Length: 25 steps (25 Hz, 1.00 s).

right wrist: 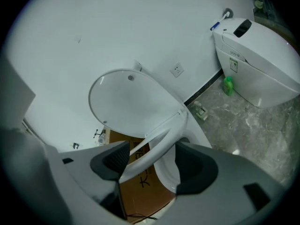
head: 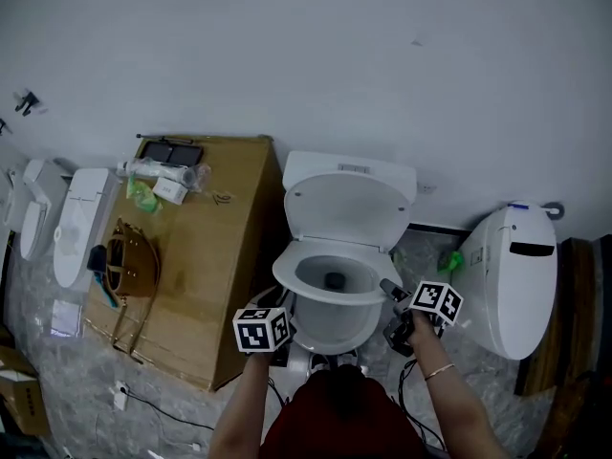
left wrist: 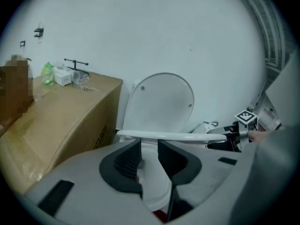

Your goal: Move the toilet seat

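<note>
The white plastic toilet seat ring point(left wrist: 168, 136) is raised just clear of the white ceramic toilet bowl point(head: 330, 328), below the upright white lid point(head: 346, 208). The right claw point(right wrist: 152, 149) is clamped on its side rim. The left claw point(left wrist: 149, 146), narrowly parted and gripping nothing, sits just under its front edge. A brown cardboard box point(head: 215, 247) stands beside the bowl.
</note>
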### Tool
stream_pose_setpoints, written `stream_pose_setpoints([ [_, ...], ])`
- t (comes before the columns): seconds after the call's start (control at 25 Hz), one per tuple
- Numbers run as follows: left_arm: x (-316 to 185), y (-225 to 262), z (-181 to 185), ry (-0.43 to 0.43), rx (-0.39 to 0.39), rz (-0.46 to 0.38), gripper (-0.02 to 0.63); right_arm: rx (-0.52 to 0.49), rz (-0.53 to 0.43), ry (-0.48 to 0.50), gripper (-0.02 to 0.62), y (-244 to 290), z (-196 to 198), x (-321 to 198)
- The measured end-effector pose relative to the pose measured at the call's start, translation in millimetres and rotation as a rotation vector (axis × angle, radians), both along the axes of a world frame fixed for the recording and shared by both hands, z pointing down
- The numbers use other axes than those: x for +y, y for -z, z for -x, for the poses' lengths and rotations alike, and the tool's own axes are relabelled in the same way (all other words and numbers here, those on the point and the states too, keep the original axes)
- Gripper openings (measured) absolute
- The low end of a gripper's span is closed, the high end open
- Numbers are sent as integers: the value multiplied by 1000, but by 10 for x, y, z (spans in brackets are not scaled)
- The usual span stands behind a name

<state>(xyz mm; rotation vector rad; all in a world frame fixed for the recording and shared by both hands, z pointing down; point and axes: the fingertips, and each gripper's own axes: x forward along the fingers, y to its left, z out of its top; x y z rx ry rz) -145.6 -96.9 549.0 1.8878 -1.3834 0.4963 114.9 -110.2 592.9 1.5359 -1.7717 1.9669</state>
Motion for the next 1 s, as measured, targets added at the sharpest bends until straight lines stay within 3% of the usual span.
stream_pose_setpoints([
  [0.16,-172,108,-24,-1,-2,-21,127,-63,-38,-43,305,154,-48,-102],
  [0.44,-434,249,-63,6,17,-33,127,-74,-164,-97,305,489,-265,-193],
  [0.64,-632,342,-74,30,25,-50,127,-40,-265,-58,292,724,-296,-184],
  [1.0,-938,445,-107,52,21,-76,127,223,-401,168,53,903,-76,-273],
])
